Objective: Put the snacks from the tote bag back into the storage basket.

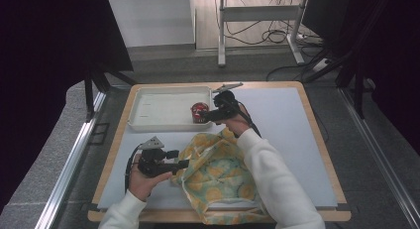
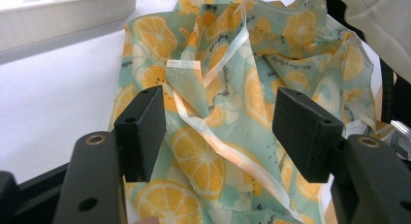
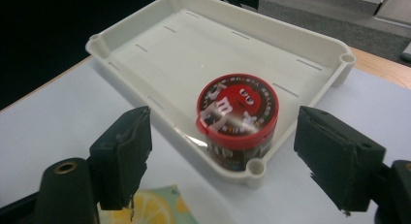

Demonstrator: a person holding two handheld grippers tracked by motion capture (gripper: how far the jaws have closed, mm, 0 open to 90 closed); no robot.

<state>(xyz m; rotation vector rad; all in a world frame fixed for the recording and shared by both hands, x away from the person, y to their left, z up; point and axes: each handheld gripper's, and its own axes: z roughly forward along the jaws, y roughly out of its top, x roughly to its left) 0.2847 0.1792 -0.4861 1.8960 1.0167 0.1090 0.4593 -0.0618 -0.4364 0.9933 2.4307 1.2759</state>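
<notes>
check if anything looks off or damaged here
The right gripper has frayed, torn padding on its pads. Otherwise the candy tub stands upright in the tray, and the lemon-print bag lies crumpled.

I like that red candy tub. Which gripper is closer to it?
Right. The right gripper hangs open beside the red candy tub in the white tray. The left gripper is farther back, open at the lemon-print cloth bag.

Even bright light, dark edges, slight blur
</notes>
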